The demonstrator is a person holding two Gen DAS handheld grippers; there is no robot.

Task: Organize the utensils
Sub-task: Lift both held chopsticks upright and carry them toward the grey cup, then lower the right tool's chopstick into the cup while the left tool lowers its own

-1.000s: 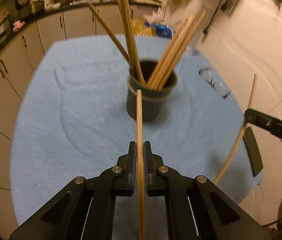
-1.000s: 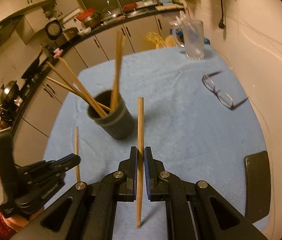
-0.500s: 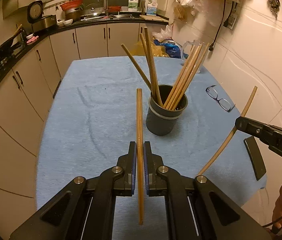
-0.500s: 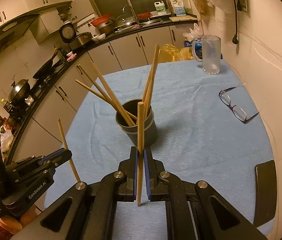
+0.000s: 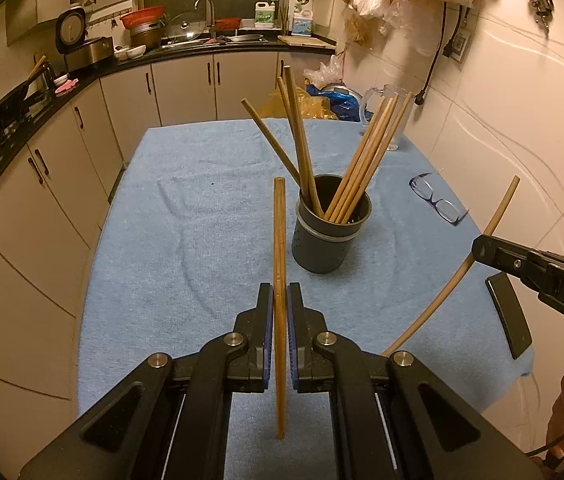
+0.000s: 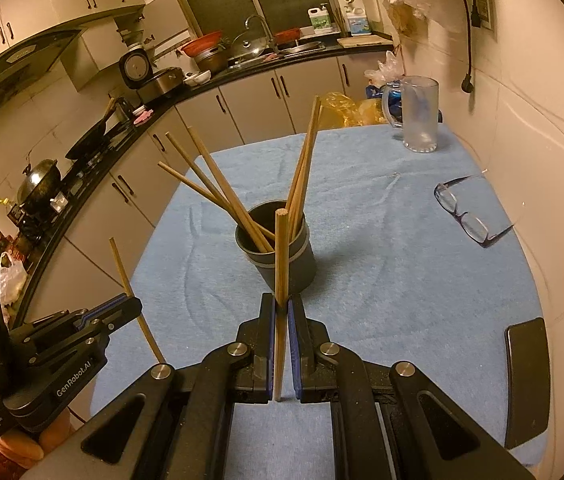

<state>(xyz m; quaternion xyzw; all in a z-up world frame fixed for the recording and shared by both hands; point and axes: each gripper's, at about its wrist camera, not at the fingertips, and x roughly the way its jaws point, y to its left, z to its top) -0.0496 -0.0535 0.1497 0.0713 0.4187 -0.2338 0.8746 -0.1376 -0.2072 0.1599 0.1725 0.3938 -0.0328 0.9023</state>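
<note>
Centrally, a dark cup [image 5: 332, 236] is sitting on a blue cloth [image 5: 186, 216] that is covering the table, with bare cloth lying open all around it, widest on the left. Several chopsticks [image 5: 356, 168] are leaning out of the cup. Eyeglasses [image 6: 464, 214] are lying toward the right edge, a glass pitcher [image 6: 418, 114] is standing at the far right corner, and a black phone [image 6: 526, 380] is resting at the near right edge. Kitchen cabinets [image 5: 66, 148] are curving along the left. Each gripper is clamping one chopstick upright above the near cloth: the left gripper [image 5: 280, 330] is pinching a brown chopstick [image 5: 279, 248], and the right gripper [image 6: 281, 338] is pinching a lighter chopstick [image 6: 281, 256].
</note>
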